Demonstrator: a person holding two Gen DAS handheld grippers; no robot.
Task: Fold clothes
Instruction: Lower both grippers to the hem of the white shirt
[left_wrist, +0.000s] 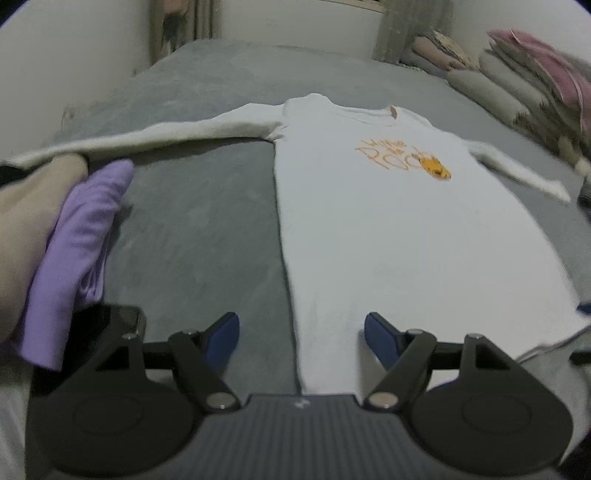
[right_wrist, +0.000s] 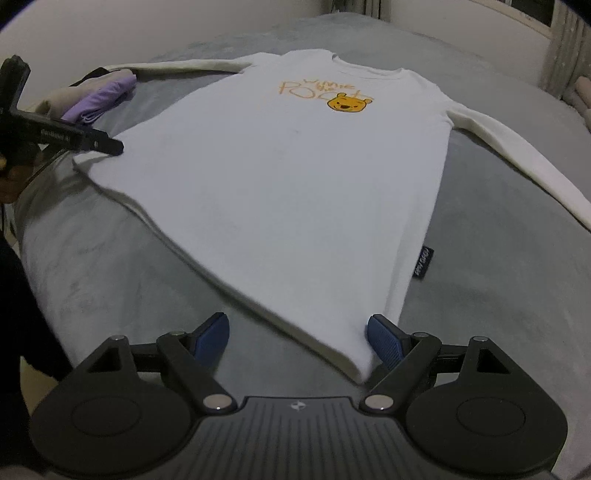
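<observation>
The white long-sleeved shirt (right_wrist: 288, 177) lies flat and face up on the grey bedspread (right_wrist: 498, 258), print toward the far end, both sleeves spread out sideways, its long axis running from the hem near the grippers away to the collar. The hem is the nearest part: its right corner sits between the spread jaws of the right gripper (right_wrist: 297, 336), close against the right-hand blue pad, with nothing clamped. The left gripper (left_wrist: 301, 332) is likewise released and holds nothing; the shirt's left side edge runs away from between its pads, so the hem's left corner lies just under or before it. Each gripper thus stands at its own hem corner, neither clearly nearer. In my judgement the next move turns on closing on these corners. A folded purple garment (left_wrist: 81, 236) and a beige one (left_wrist: 26, 221) rest beside the left sleeve (left_wrist: 147, 134).
</observation>
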